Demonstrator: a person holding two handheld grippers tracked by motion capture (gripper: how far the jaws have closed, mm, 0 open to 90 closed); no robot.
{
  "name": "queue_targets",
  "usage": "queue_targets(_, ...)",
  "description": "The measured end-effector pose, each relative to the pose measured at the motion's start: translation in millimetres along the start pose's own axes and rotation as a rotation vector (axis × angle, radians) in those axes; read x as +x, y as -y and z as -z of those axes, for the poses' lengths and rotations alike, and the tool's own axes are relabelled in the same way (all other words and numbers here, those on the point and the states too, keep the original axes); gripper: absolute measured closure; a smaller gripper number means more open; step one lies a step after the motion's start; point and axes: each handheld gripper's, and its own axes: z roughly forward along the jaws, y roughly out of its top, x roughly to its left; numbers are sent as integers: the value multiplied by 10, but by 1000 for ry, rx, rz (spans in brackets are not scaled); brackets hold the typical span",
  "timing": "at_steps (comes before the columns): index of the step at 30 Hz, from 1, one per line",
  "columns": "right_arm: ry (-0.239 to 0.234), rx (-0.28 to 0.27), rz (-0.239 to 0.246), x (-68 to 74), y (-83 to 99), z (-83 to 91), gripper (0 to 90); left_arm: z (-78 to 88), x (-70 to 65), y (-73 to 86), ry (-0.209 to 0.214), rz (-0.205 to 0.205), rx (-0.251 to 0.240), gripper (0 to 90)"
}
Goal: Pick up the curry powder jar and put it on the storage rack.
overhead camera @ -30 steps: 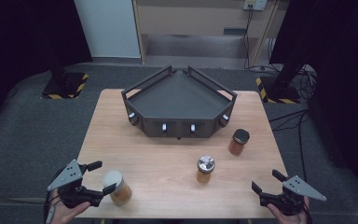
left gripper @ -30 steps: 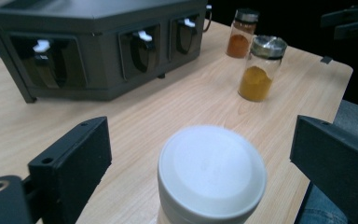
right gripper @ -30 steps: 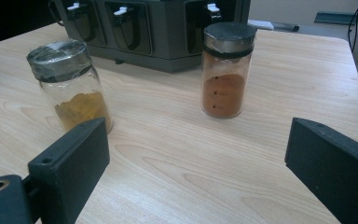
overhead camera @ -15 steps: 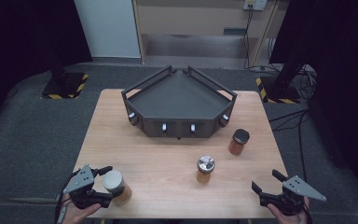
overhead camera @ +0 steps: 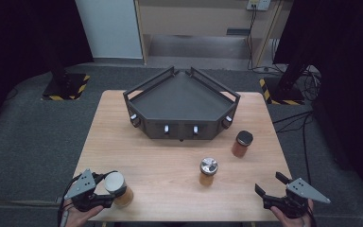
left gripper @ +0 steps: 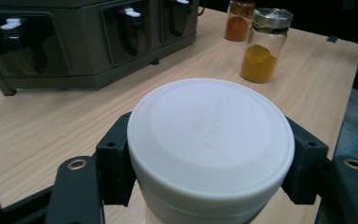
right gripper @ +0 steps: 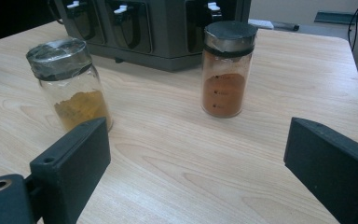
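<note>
Two jaws of the left hand-held gripper (left gripper: 209,186) have just closed, clamping the white-lidded jar (left gripper: 210,144) between them.

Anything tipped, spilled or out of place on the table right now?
Nothing stands out. All three jars stand upright on the table: the white-lidded jar clamped in the left claw, the silver-lidded jar and black-lidded jar untouched. No powder is spilled.

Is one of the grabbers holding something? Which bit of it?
The left gripper holds the white-lidded jar just under its lid; the right gripper holds nothing.
</note>
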Motion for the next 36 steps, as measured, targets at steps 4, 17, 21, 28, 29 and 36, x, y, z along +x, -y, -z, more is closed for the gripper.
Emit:
queue_targets(4,-1,-2,2,-4,3,0,70,-6,-23,-44,-15,-4,15,326)
queue_targets(17,-1,-2,1,-1,3,-3,69,-104,-30,-255,-40,13,56,321)
queue_targets(21,-2,-2,1,-3,3,-1,68,-169,-21,-342,-43,6,66,322)
queue_targets(28,-1,-2,-1,-5,4,-2,63,-271,-5,-518,-44,10,75,322)
queue_targets(29,-2,-1,-1,-7,5,-2,63,-287,-5,-550,-44,8,76,322)
queue_targets(36,-4,-4,-11,-16,10,-2,53,-401,7,-770,-43,-1,65,322)
